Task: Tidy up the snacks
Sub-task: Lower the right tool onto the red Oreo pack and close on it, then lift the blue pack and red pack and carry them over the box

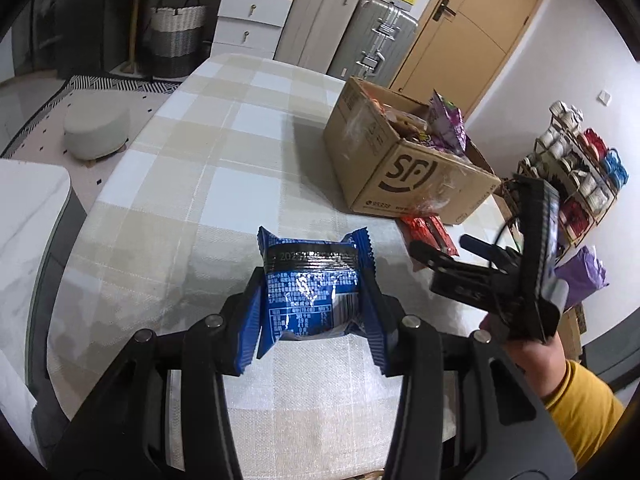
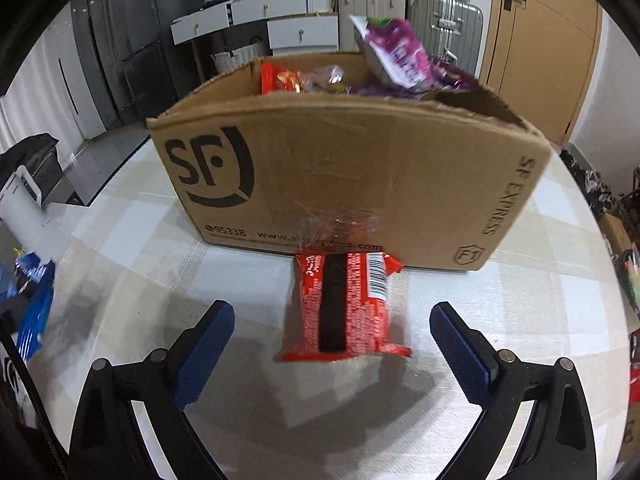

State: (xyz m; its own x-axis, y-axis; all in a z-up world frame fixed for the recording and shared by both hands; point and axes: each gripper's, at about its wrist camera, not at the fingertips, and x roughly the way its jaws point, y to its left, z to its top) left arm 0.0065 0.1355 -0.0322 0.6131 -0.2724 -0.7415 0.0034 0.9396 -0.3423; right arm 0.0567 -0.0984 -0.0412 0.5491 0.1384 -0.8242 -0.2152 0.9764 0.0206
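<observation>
My left gripper (image 1: 314,294) is shut on a blue snack packet (image 1: 312,276), held just above the checked tablecloth (image 1: 224,152). A red snack packet (image 2: 344,308) lies flat on the cloth against the front wall of an open SF cardboard box (image 2: 360,176). My right gripper (image 2: 331,314) is open, its blue pads (image 2: 208,340) straddling the red packet without touching it. The left wrist view also shows the right gripper (image 1: 450,246), held by a hand in a yellow sleeve, near the red packet (image 1: 430,232) and the box (image 1: 400,168). Purple packets (image 2: 400,56) and orange ones stick out of the box.
The blue packet (image 2: 32,300) shows at the left edge of the right wrist view. Beyond the table's right edge stand a rack of cups (image 1: 576,168) and a purple bag (image 1: 580,276). A round stool (image 1: 96,128), drawers and suitcases (image 1: 384,36) lie behind.
</observation>
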